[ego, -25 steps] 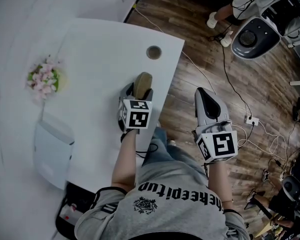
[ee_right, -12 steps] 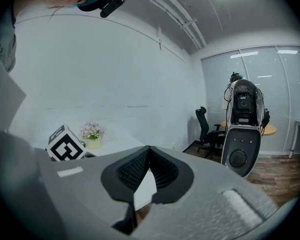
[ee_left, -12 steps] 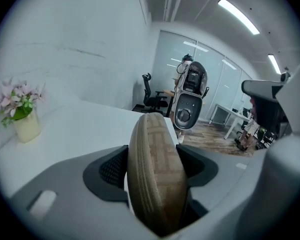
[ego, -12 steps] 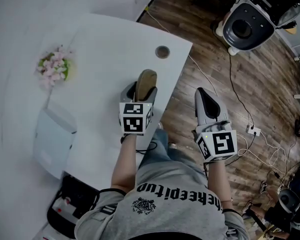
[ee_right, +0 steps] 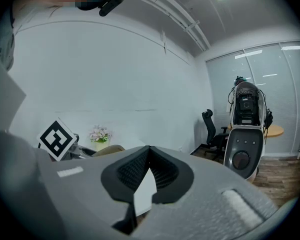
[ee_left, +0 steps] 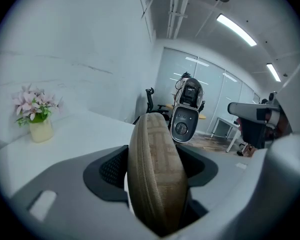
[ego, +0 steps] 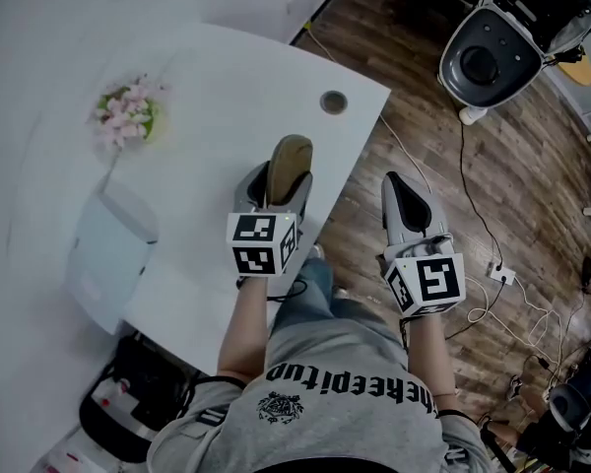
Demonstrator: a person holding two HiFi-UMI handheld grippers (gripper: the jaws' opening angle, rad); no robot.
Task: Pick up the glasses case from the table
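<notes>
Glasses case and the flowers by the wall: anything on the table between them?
Nothing: in the head view only bare white table lies between the glasses case, clamped in the left gripper, and the flowers.

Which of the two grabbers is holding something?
The left gripper: its jaws are clamped on the tan glasses case. The right gripper has its jaws closed together on nothing.

Head cam steep down; others fwd.
</notes>
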